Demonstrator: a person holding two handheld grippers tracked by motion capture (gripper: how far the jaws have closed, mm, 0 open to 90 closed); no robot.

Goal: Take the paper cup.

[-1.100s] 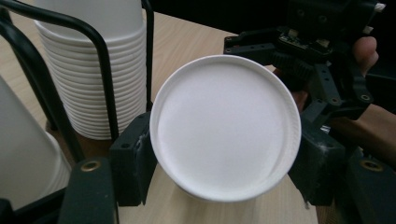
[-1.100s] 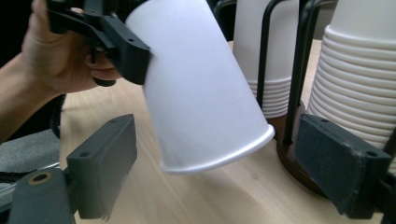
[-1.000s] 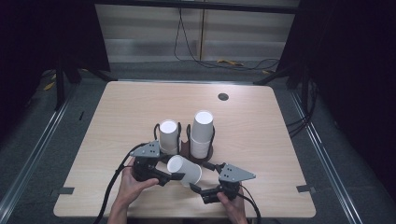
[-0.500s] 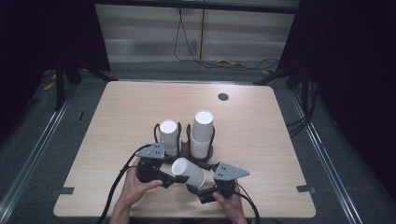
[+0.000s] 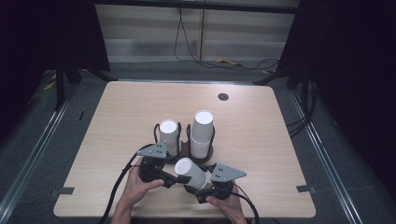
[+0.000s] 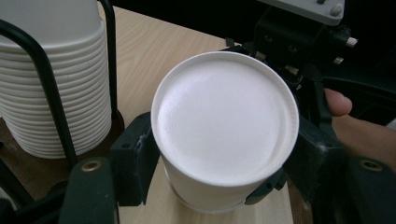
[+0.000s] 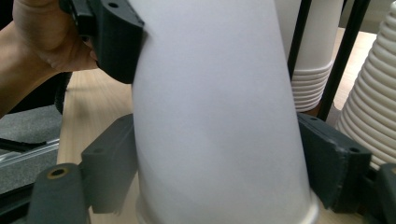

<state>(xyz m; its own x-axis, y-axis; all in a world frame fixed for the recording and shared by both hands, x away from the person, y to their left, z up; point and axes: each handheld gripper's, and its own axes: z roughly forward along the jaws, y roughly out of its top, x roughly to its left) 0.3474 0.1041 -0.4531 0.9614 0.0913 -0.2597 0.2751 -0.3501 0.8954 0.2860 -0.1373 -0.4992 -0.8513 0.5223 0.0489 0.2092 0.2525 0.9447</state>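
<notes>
White paper fills our hands at the near edge of the table: a single cup lies tilted between the two grippers, its closed base pointing far-left and its rim toward the right gripper. Our left gripper is clenched on the cup near its base; in the left gripper view the cup sits bottom-up between the dark pads, which press on both sides. Our right gripper has just been closing its jaws around the wider, rim end. In the right gripper view the cup's wall stands between the pads; the right pad touches the paper and the left one looks to meet it too, so we judge the grip taken or all but taken.

Just beyond the cup, in the middle of the table, stands a dark wire rack with two stacks of upturned cups: a shorter one on the left and a taller one on the right. A small dark disc lies far off near the table's far edge.

We read the work as partly done: one cup is off the stacks and held from both ends. What is left, as far as we can judge, is to pull apart any nested cups or pass this one over, then set it down.
</notes>
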